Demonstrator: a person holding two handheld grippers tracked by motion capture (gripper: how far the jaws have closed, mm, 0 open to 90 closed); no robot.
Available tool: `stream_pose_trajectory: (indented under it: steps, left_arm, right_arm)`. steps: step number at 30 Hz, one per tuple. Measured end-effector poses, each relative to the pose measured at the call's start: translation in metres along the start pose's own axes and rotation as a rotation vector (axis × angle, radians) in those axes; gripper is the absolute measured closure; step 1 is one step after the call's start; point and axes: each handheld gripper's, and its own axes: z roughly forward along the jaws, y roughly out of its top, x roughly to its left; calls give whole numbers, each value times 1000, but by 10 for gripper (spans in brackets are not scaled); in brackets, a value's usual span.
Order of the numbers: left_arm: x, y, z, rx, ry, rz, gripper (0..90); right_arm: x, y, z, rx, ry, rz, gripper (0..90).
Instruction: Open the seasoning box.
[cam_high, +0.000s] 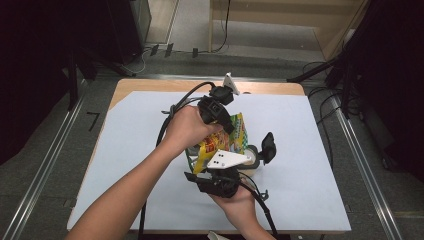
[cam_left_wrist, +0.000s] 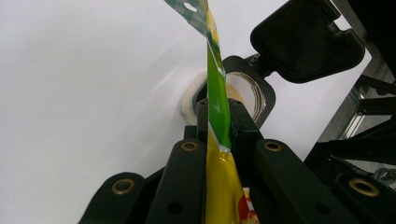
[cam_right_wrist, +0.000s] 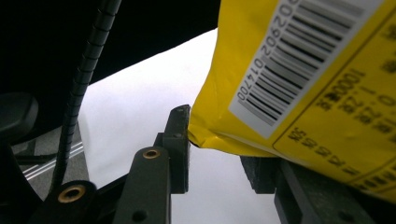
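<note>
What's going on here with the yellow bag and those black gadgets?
A person at a white-covered table holds a hand-held gripper in each hand. The left hand-held gripper is clamped shut on the top edge of a yellow and green packet, while the right hand-held gripper has the packet's bottom corner between its jaws. Below the packet stands a small round container with its black lid flipped open, so they seem about to pour into it.

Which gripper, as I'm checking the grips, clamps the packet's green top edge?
The left gripper: its jaws are shut on the packet's thin green top strip. The right gripper holds the yellow bottom corner by the barcode.
</note>
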Motion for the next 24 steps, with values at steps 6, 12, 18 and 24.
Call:
stream_pose_trajectory:
  steps: [6, 12, 18, 24]
  left_arm:
    - [0, 0, 0, -1, 1, -2, 865]
    - [0, -1, 0, -5, 3, -1, 865]
    - [0, 0, -1, -15, -3, 2, 865]
    - [-1, 0, -1, -13, 0, 3, 865]
  right_arm:
    - [1, 1, 0, 3, -5, -5, 670]
    - [0, 0, 1, 4, -6, -7, 670]
    - [-1, 1, 0, 6, -12, -17, 671]
    - [-1, 0, -1, 8, -15, -17, 671]
